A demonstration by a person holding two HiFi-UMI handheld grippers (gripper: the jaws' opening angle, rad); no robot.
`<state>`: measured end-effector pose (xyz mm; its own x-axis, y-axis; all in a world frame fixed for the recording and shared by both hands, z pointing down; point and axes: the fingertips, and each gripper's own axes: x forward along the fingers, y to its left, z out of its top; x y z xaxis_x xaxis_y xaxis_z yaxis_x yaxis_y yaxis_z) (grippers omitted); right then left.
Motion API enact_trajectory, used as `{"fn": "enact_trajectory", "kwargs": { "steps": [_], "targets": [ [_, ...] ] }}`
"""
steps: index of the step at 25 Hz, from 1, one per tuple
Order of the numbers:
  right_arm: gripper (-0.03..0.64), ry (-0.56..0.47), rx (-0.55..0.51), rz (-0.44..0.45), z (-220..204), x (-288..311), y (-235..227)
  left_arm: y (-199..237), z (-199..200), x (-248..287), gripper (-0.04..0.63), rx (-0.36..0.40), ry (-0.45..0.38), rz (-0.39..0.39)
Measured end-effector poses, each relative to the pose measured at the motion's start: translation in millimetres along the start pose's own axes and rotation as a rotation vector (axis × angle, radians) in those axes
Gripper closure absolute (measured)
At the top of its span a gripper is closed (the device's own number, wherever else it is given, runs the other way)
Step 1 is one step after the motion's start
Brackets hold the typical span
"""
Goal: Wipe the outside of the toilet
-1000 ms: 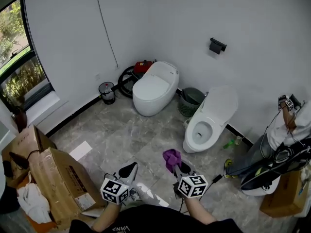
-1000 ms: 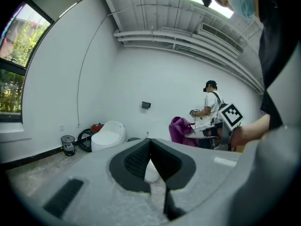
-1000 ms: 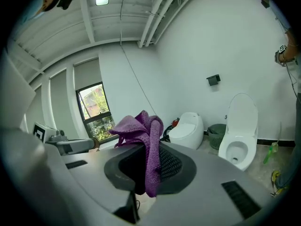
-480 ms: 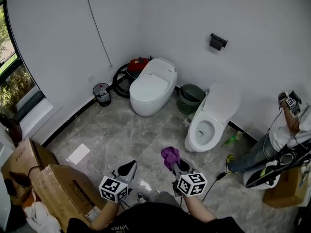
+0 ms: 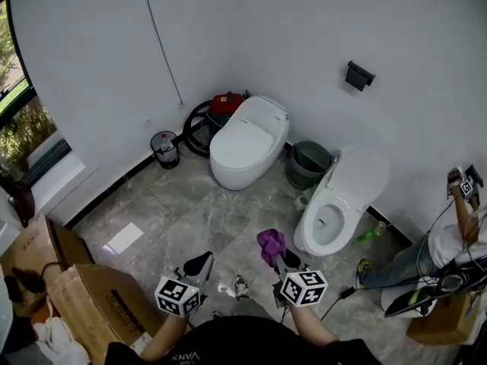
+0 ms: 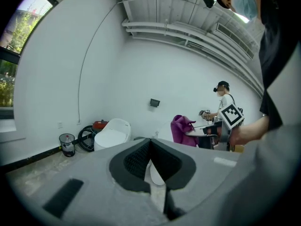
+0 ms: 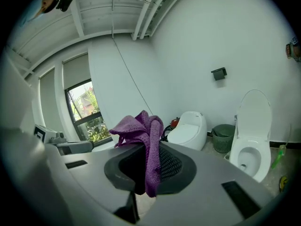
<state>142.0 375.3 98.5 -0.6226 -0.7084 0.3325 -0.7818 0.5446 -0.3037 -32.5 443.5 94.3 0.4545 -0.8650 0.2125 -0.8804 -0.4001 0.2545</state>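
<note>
A white toilet with its lid raised (image 5: 335, 211) stands by the right wall, bowl open. A second white toilet with its lid down (image 5: 247, 139) stands farther back. My right gripper (image 5: 275, 258) is low in the head view, shut on a purple cloth (image 5: 271, 245) that bunches above its jaws. The right gripper view shows the cloth (image 7: 146, 140) draped between the jaws and the open toilet (image 7: 251, 145) ahead to the right, well apart. My left gripper (image 5: 204, 260) is beside it, shut with nothing in it. The left gripper view shows the jaws (image 6: 150, 145) closed together.
A green basket (image 5: 308, 160) sits between the toilets. A red vacuum with a hose (image 5: 215, 111) and a small bin (image 5: 165, 147) stand against the back wall. Cardboard boxes (image 5: 84, 295) are at the lower left. A person (image 5: 456, 234) crouches at the right; a green bottle (image 5: 370, 233) lies by the open toilet.
The view has shifted, so both toilets sit a little farther right and lower. Both grippers keep their places and the cloth stays held. A shoe now shows between them.
</note>
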Motion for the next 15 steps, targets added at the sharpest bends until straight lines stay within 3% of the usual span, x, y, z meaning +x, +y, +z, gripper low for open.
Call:
{"fn": "enact_trajectory", "kwargs": {
  "steps": [15],
  "targets": [
    [0.574, 0.04, -0.038, 0.108, 73, 113, -79, 57, 55, 123, 0.595, -0.018, -0.046, 0.119]
  ]
}}
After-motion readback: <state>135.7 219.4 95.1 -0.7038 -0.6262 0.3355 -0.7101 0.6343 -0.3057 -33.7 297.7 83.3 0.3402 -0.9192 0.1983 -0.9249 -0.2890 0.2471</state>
